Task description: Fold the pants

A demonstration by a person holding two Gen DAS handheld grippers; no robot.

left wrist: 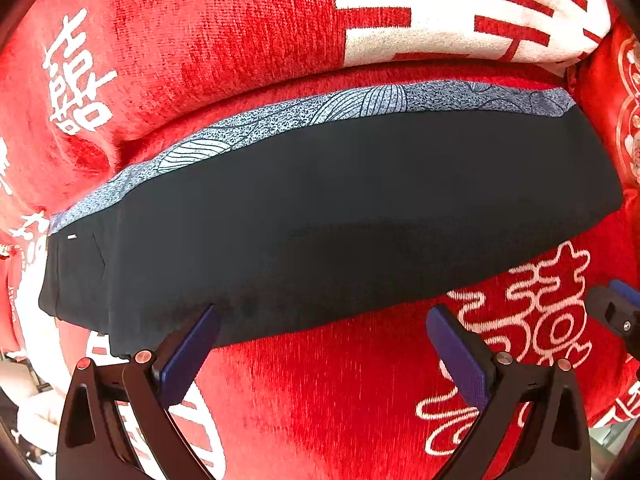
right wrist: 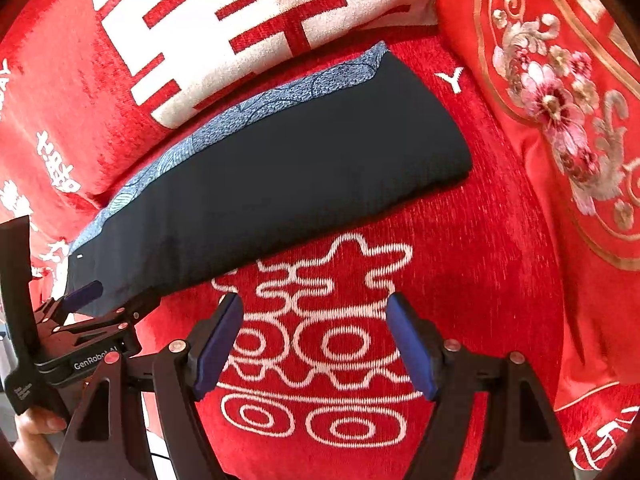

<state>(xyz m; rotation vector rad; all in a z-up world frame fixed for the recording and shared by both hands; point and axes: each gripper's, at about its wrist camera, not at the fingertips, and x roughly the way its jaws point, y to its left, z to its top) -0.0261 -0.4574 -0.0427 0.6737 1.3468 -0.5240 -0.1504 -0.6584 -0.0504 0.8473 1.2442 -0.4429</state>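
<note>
Dark navy pants (left wrist: pixel 340 208) lie folded into a long band across a red woven cover (left wrist: pixel 320 400). A blue patterned strip (left wrist: pixel 280 120) runs along the band's far edge. My left gripper (left wrist: pixel 323 314) is open above the near edge of the pants; its left fingertip (left wrist: pixel 208 320) overlaps the dark cloth, and nothing sits between the jaws. In the right wrist view the pants (right wrist: pixel 300 168) stretch diagonally, and the left gripper (right wrist: pixel 114 296) hovers at their lower left end. My right gripper (right wrist: pixel 315 298) stands open over the cover's white pattern, just short of the pants.
A red-and-white cushion (right wrist: pixel 260 20) rises behind the pants. An embroidered red cushion (right wrist: pixel 560 100) stands at the right. A hand (right wrist: pixel 36 428) holds the left gripper's handle at the lower left. The right gripper's tip (left wrist: pixel 616 304) shows at the left wrist view's right edge.
</note>
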